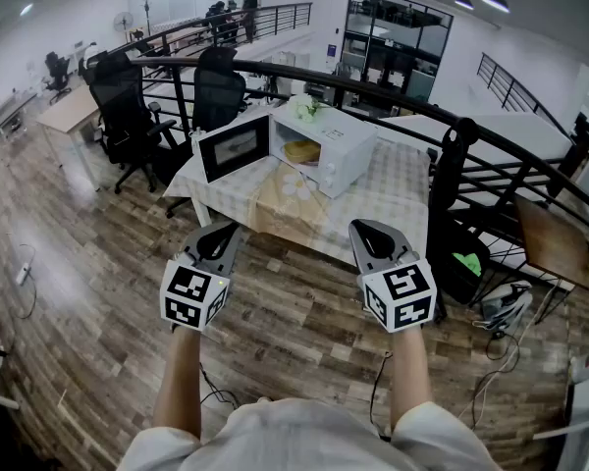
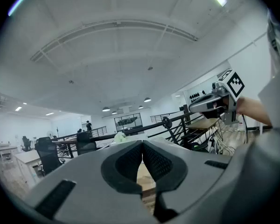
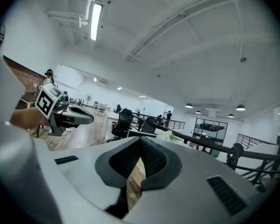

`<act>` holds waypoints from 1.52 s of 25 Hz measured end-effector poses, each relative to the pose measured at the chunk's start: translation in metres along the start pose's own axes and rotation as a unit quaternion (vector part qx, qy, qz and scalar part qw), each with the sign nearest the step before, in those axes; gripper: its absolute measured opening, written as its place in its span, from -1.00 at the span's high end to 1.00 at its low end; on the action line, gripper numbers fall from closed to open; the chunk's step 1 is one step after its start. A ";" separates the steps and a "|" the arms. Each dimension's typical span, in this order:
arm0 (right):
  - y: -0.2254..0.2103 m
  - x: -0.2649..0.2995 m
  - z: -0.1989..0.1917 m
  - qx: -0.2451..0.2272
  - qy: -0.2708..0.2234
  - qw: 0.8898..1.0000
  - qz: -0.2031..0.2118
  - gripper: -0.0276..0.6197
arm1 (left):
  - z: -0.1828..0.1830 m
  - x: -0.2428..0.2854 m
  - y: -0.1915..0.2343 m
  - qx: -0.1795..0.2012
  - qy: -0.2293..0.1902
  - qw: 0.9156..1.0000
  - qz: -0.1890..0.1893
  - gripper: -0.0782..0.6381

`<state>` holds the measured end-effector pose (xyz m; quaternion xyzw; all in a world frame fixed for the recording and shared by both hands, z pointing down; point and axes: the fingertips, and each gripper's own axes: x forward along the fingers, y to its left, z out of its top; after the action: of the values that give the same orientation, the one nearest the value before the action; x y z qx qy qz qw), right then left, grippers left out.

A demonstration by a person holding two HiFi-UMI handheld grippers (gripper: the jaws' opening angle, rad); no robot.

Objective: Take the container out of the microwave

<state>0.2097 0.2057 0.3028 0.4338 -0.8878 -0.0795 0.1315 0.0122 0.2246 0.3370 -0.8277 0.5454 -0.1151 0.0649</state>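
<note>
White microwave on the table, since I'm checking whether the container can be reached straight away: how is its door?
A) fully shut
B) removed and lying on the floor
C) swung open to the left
C: the head view shows the white microwave with its dark-windowed door swung open leftward and a yellowish container visible inside.

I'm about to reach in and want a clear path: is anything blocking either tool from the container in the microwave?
Nothing visible does. The microwave door stands open to the left, so the container sits exposed in the cavity. The left tool and right tool are both held short of the table, jaws shut and empty.
</note>
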 end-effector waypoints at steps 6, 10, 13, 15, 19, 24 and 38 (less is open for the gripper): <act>0.001 0.013 0.000 0.001 -0.002 1.000 -0.002 0.87 | -0.002 0.006 0.010 0.001 -0.002 1.000 -0.002 0.73; 0.006 0.021 0.004 0.008 -0.013 1.000 -0.012 0.87 | -0.006 0.004 0.021 0.000 -0.003 1.000 -0.005 0.73; 0.013 0.027 0.007 0.027 -0.019 0.999 -0.018 0.87 | -0.012 -0.001 0.030 0.000 -0.004 1.000 -0.012 0.73; 0.020 0.032 0.005 0.036 -0.016 0.999 -0.023 0.87 | -0.018 -0.005 0.035 -0.003 -0.003 1.000 -0.016 0.73; 0.036 0.039 0.003 0.048 -0.014 0.998 -0.025 0.87 | -0.030 -0.014 0.047 -0.007 0.000 1.000 -0.024 0.73; 0.051 0.055 0.003 0.052 -0.006 0.998 -0.021 0.88 | -0.043 -0.016 0.067 -0.018 0.002 1.000 -0.025 0.73; 0.019 0.114 -0.012 0.064 0.002 0.998 -0.030 0.87 | -0.054 0.042 0.102 -0.022 0.004 0.999 -0.031 0.73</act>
<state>0.1320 0.1267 0.3376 0.4679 -0.8774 -0.0256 0.1033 -0.0766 0.1471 0.3703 -0.8450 0.5223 -0.1078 0.0408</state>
